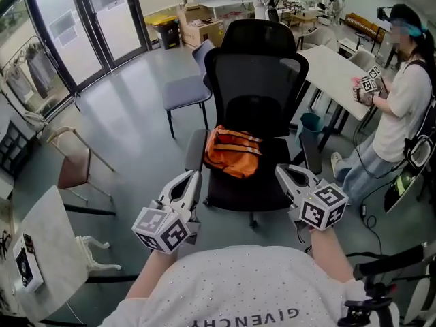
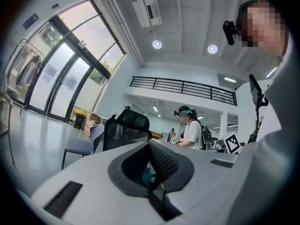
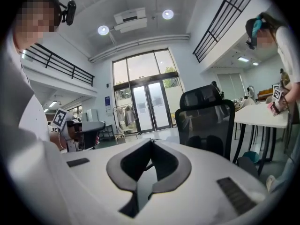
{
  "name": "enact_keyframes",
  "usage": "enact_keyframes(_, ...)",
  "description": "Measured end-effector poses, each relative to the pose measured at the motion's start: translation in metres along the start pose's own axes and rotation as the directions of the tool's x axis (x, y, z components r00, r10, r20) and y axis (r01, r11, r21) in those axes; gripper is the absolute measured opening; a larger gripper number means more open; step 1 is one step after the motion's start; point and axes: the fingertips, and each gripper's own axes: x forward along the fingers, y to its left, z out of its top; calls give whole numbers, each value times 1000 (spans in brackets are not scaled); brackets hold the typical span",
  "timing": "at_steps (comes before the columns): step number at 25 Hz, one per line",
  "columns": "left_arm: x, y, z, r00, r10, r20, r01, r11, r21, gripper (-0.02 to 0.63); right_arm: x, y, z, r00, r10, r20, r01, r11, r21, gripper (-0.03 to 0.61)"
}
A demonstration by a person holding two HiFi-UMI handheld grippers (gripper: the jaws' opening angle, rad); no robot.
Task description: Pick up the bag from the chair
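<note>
Closest to the lens, a white shirt (image 1: 238,278) fills the bottom edge, worn by the person carrying my rig. Far left of the black office chair (image 1: 255,80) stands a small white table (image 1: 48,237), and beyond it a tan chair (image 1: 71,165) with a pale frame. Behind the office chair, to its left, is a grey-blue side chair (image 1: 184,90). Just off the office chair's front left corner I see the left gripper (image 1: 193,177), its claw pinched fully together with nothing in it. Its own camera shows the dark pads (image 2: 164,161) meeting.

On the office chair's seat lies the orange bag (image 1: 231,152), slumped on the left half of the seat against the foot of the backrest, clear of both claws. Off the seat's front right corner sits the right gripper (image 1: 282,172), claw likewise closed and empty, tips touching in its own view.

Right of the office chair stands a long white table (image 1: 330,70). A second person (image 1: 398,107) in a pale top stands beside it, holding a marker cube (image 1: 370,82).
</note>
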Motion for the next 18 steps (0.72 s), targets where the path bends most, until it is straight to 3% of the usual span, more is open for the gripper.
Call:
enact_keyframes(4, 27, 18, -7, 997, 74, 7, -74, 996, 44, 2, 13, -33, -8, 1000, -10, 2, 10, 996, 87, -2)
enact_keyframes(9, 52, 44, -36, 981, 179, -76, -181, 983, -19, 2, 25, -64, -39, 999, -16, -49, 27, 973, 227, -2)
enact_keyframes(12, 67, 59, -59, 972, 192, -133, -199, 980, -34, 2, 37, -80, -52, 998, -15, -61, 31, 963, 269, -2)
enact_keyframes(15, 79, 76, -79, 970, 184, -156, -203, 972, -114, 2, 49, -88, -71, 995, -15, -103, 43, 959, 281, -2)
enact_keyframes(18, 92, 94, -97, 959, 210, -188, -234, 966, -111, 2, 58, -96, -95, 988, -14, -155, 61, 951, 304, -2)
